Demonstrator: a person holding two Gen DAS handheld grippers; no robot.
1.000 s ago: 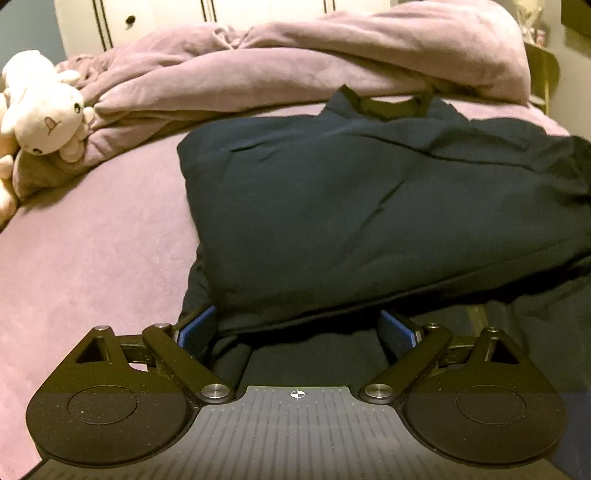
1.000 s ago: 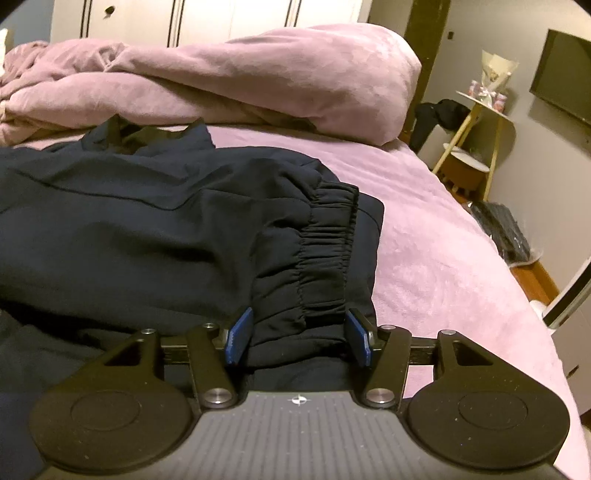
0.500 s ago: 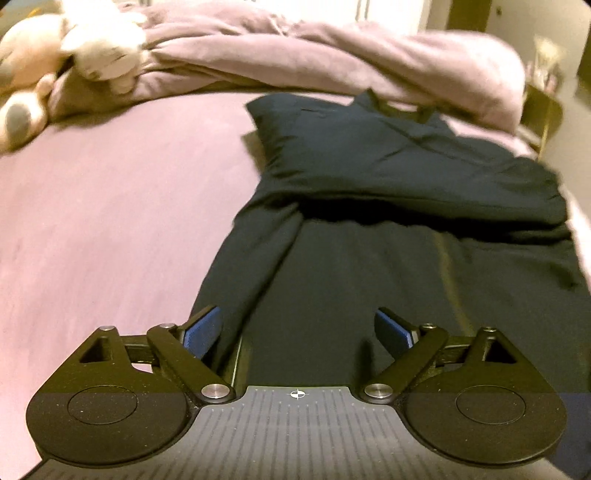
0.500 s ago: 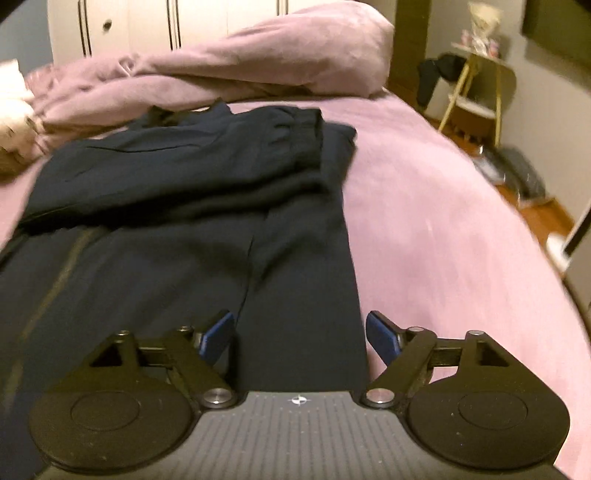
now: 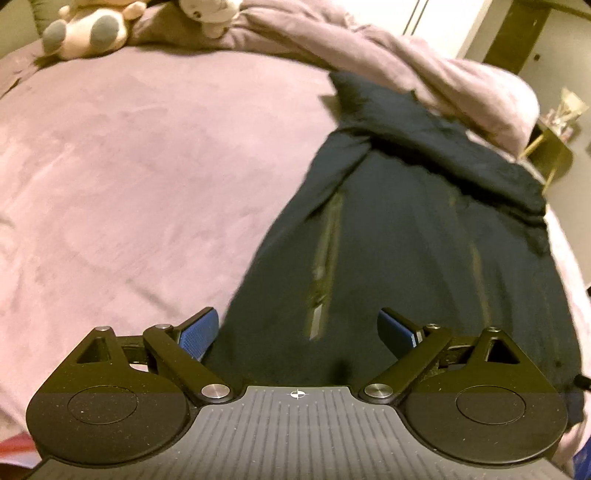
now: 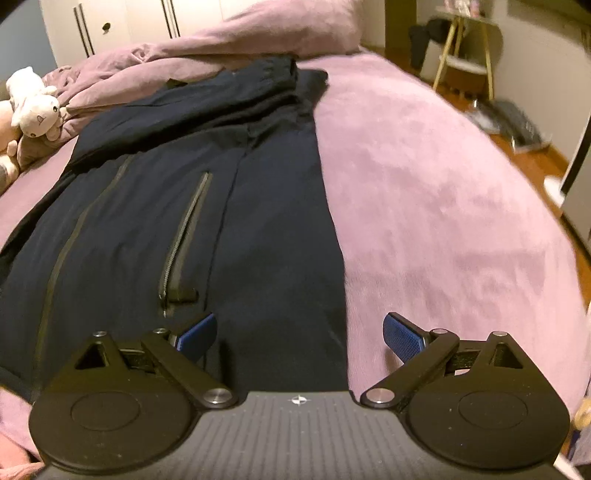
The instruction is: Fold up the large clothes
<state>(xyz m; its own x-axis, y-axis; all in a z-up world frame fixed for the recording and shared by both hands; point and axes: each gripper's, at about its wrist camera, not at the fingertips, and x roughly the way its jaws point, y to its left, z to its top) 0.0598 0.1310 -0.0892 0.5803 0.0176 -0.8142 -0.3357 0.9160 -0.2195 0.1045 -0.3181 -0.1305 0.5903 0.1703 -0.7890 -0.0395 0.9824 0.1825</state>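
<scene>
A dark navy jacket [image 6: 192,206] lies lengthwise on the pink bed, its sleeves folded across the far, collar end. Its zipped pocket [image 6: 184,236] and front zip show. In the left wrist view the jacket [image 5: 424,240] runs away to the right. My left gripper [image 5: 297,332] is open and empty, just above the jacket's near left edge. My right gripper [image 6: 299,334] is open and empty, over the jacket's near right edge where it meets the bedspread.
The pink bedspread [image 6: 443,192] stretches wide on both sides. A bunched pink duvet [image 6: 229,40] lies at the head end. Plush toys [image 5: 88,29] sit at the far left, also in the right wrist view [image 6: 33,107]. A side table [image 6: 465,55] and wooden floor are right of the bed.
Both grippers have pulled back from the folded sleeves toward the jacket's near hem, and stayed open. The left view swung left; the sleeves stay folded at the far end.
</scene>
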